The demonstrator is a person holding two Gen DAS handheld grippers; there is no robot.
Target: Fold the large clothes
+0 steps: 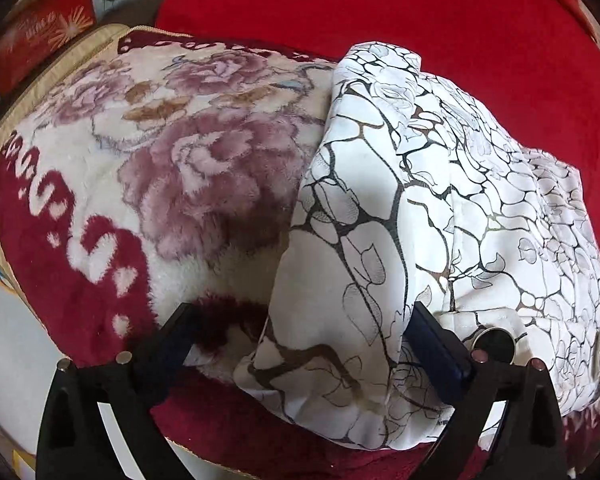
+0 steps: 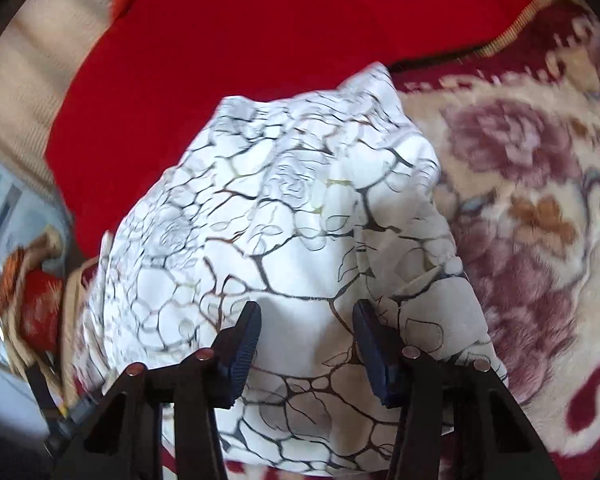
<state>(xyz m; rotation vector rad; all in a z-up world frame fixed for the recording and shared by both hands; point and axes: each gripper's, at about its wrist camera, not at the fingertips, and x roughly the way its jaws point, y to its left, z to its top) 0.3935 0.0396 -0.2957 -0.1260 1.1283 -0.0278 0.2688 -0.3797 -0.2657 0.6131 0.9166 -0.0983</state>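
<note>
A white garment (image 1: 440, 208) printed with dark branching lines and rose outlines lies bunched on a plush floral blanket (image 1: 160, 152). It also shows in the right wrist view (image 2: 284, 220). My left gripper (image 1: 300, 320) is open, its fingers (image 1: 432, 332) spread wide on either side of a hanging fold of the garment. My right gripper (image 2: 306, 320) is open too, fingers (image 2: 244, 344) standing over the near part of the garment. A round metal button (image 1: 494, 342) shows by the left gripper's right finger.
A bright red cover (image 1: 380, 20) lies behind the garment, and shows in the right wrist view (image 2: 240, 40). The blanket (image 2: 540, 200) has cream, mauve and dark red areas with a gold trim. A red patterned cushion (image 1: 40, 32) sits far left.
</note>
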